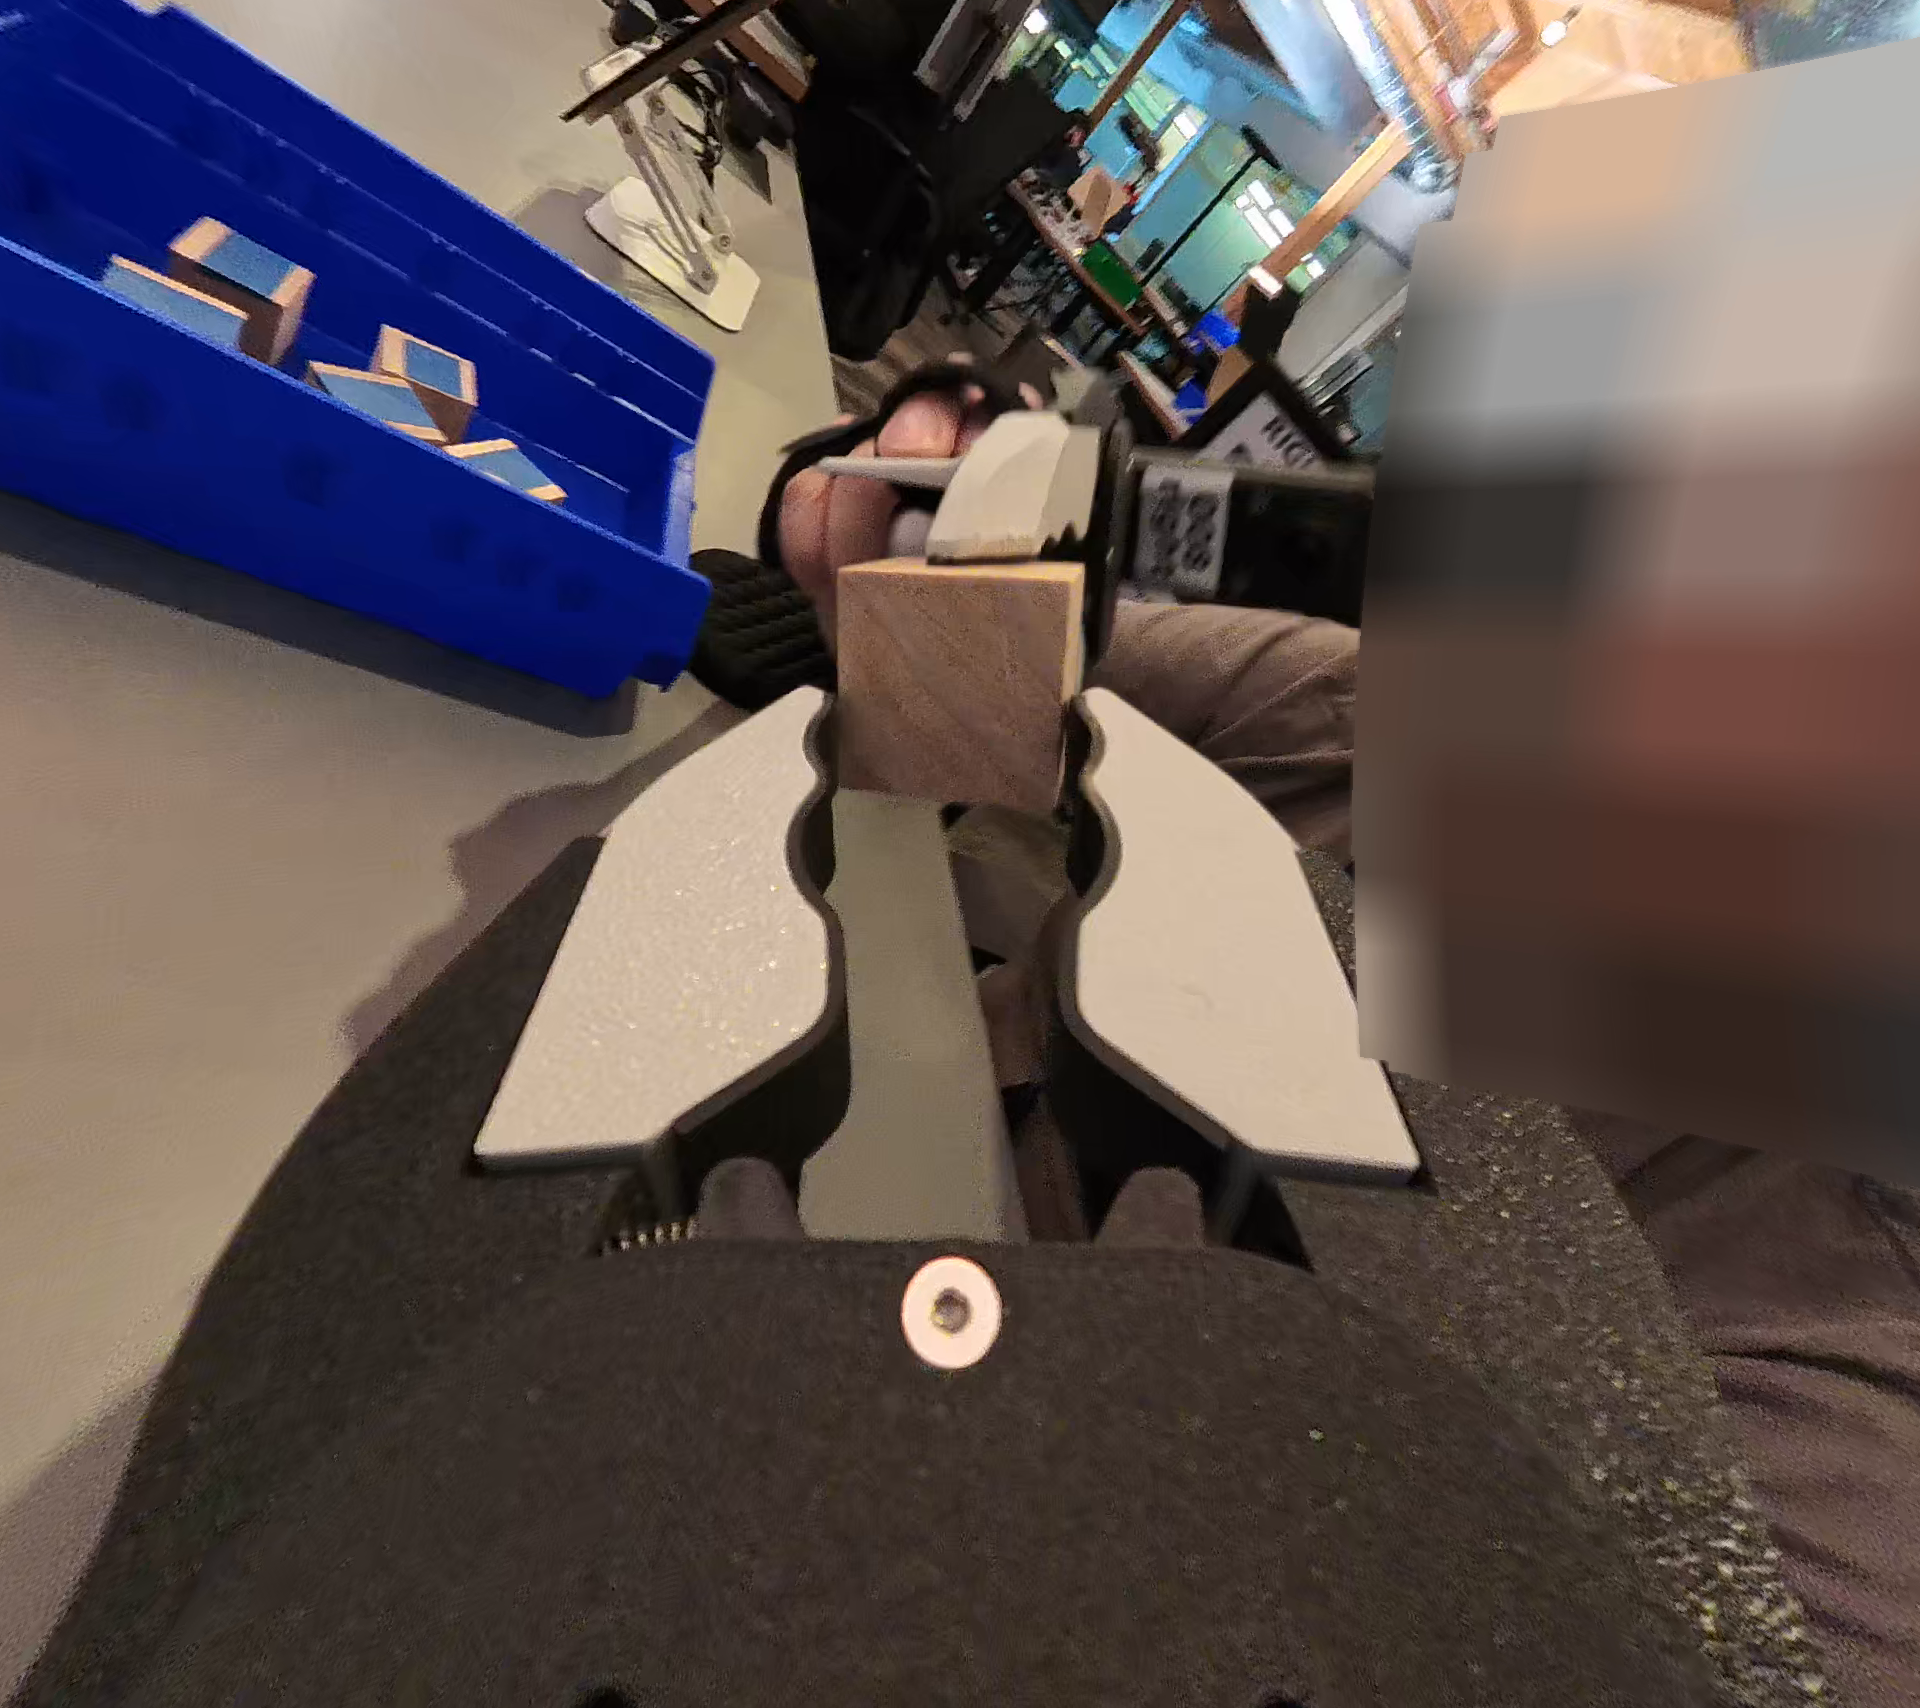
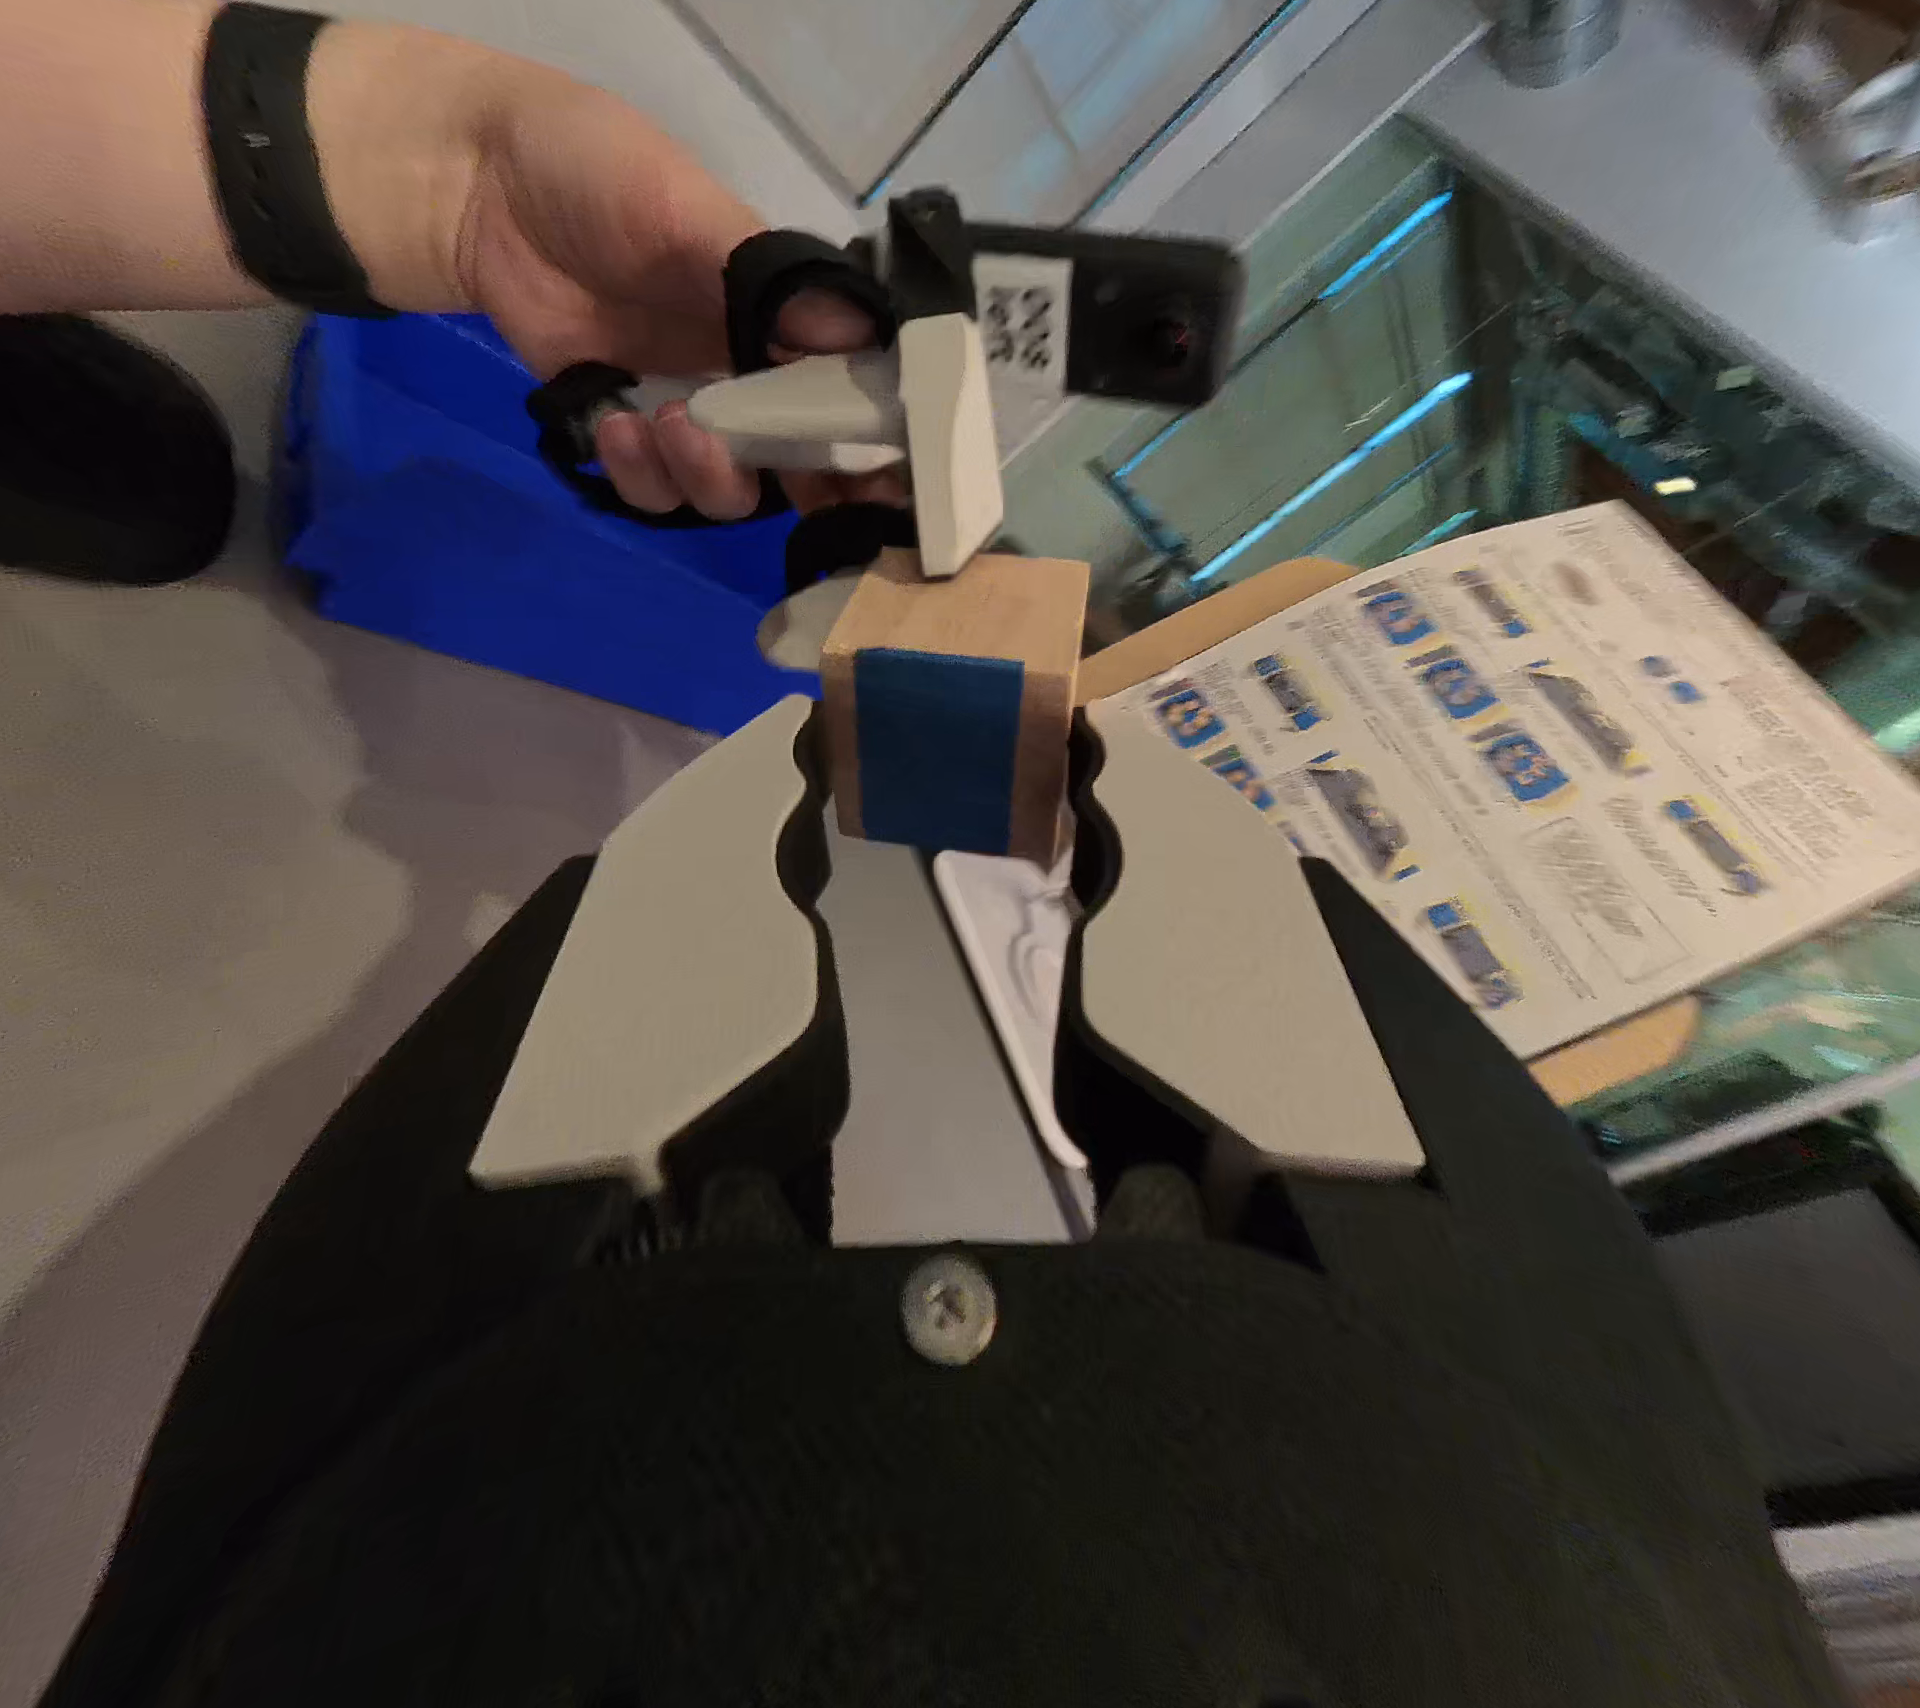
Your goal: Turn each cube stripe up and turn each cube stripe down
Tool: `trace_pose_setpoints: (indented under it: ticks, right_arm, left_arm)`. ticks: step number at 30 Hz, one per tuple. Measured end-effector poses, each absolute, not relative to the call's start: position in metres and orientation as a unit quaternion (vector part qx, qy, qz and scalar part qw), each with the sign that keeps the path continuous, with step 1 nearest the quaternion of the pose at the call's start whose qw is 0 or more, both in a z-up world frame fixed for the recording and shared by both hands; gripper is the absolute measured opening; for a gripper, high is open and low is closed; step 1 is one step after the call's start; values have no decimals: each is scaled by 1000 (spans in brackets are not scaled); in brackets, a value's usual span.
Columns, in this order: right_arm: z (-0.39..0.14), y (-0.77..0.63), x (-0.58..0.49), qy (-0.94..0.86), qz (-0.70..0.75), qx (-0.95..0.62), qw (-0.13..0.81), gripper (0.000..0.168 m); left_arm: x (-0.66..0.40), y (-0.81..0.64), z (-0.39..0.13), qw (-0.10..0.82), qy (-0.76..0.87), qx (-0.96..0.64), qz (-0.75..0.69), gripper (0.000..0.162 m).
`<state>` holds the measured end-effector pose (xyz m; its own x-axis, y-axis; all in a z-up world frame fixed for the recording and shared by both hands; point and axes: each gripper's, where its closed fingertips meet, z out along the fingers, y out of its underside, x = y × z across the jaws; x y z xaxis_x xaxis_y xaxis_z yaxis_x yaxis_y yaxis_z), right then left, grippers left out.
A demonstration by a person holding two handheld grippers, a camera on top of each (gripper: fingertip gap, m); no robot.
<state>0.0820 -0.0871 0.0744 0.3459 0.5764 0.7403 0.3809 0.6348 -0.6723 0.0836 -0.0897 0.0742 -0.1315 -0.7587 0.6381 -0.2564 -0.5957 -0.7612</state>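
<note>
A wooden cube (image 1: 951, 682) is held in the air between both grippers. In the left wrist view my left gripper (image 1: 951, 723) is shut on its two sides, and a bare wood face looks at the camera. A finger (image 1: 1003, 505) of the right gripper rests on the cube's top. In the right wrist view my right gripper (image 2: 951, 749) is shut on the same cube (image 2: 966, 619), whose blue stripe (image 2: 935, 744) faces the camera. A finger (image 2: 951, 453) of the left gripper presses on its top. The lower fingers are hidden.
A blue bin (image 1: 312, 505) on the grey table at the left holds several striped cubes (image 1: 249, 287); it also shows in the right wrist view (image 2: 499, 515). A printed sheet on cardboard (image 2: 1507, 775) lies to the right. A white stand (image 1: 675, 245) is behind the bin.
</note>
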Motion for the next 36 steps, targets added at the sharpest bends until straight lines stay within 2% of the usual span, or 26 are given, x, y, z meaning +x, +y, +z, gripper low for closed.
trace_pose_setpoints:
  ticks: [1, 5, 10, 12, 16, 23, 36]
  right_arm:
    - [73, -88, 86, -597, 79, -435, 670, 45]
    - [66, -52, 166, -614, 68, -591, 520, 44]
    - [-11, -19, 341, -506, -19, -823, 258, 45]
    - [-50, -26, 382, -459, -5, -877, 144, 44]
    - [-98, -29, 417, -403, -6, -915, 7, 45]
    - [-137, -28, 422, -421, -39, -902, -85, 45]
    - [-141, -18, 415, -419, -22, -906, -64, 46]
  left_arm:
    - [80, -88, 76, 216, 412, -634, -618, 41]
    - [54, -76, 98, 327, 427, -637, -552, 41]
    - [24, -67, 122, 464, 432, -637, -439, 49]
    - [20, -72, 128, 501, 434, -615, -427, 53]
    - [16, -69, 129, 531, 427, -612, -402, 45]
    - [11, -71, 132, 525, 418, -617, -412, 44]
    - [10, -71, 122, 514, 435, -634, -381, 43]
